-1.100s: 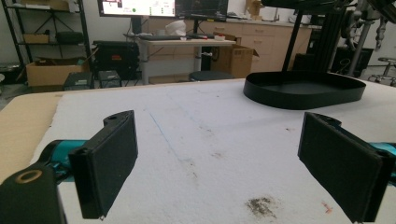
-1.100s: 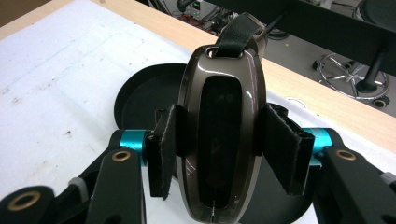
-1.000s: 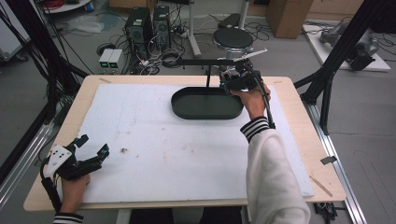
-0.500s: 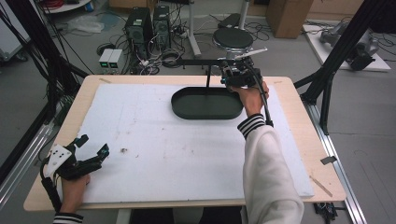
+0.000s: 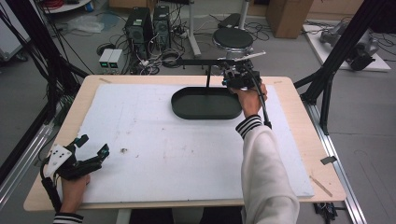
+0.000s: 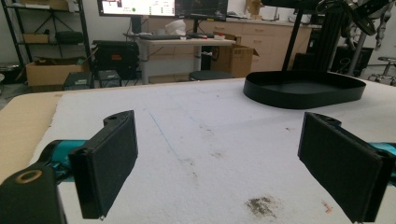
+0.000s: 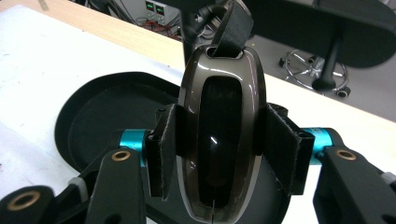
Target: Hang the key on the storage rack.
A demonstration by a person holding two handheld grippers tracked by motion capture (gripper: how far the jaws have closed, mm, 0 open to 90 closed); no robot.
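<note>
A: Count check, what's on the table?

B: One black oval tray [image 5: 205,113] at the far middle of the white mat [image 5: 187,149], nothing lying in the part I can see. One dark stain [image 5: 123,150] on the mat near the left gripper. Two grippers, one per hand.

A: Right gripper?

B: Right gripper [image 5: 236,77] is held over the tray's far right rim. In the right gripper view its jaws are clamped on one glossy brown-rimmed key fob [image 7: 220,135], pads pressing both long sides. The fob stands upright, with one black strap [image 7: 232,23] running up from its top slot. Tray [image 7: 93,116] sits right below it.

A: Left?

B: Left gripper [image 5: 91,151] is at the near left corner of the mat, low over it, jaws spread wide, nothing between them. The left gripper view shows the two black pads [image 6: 109,158] well apart, with the stain [image 6: 261,205] on the mat between them and the tray [image 6: 303,88] far ahead to the right.

A: Table itself?

B: One wooden table [image 5: 299,116], mat covering most of the top.
</note>
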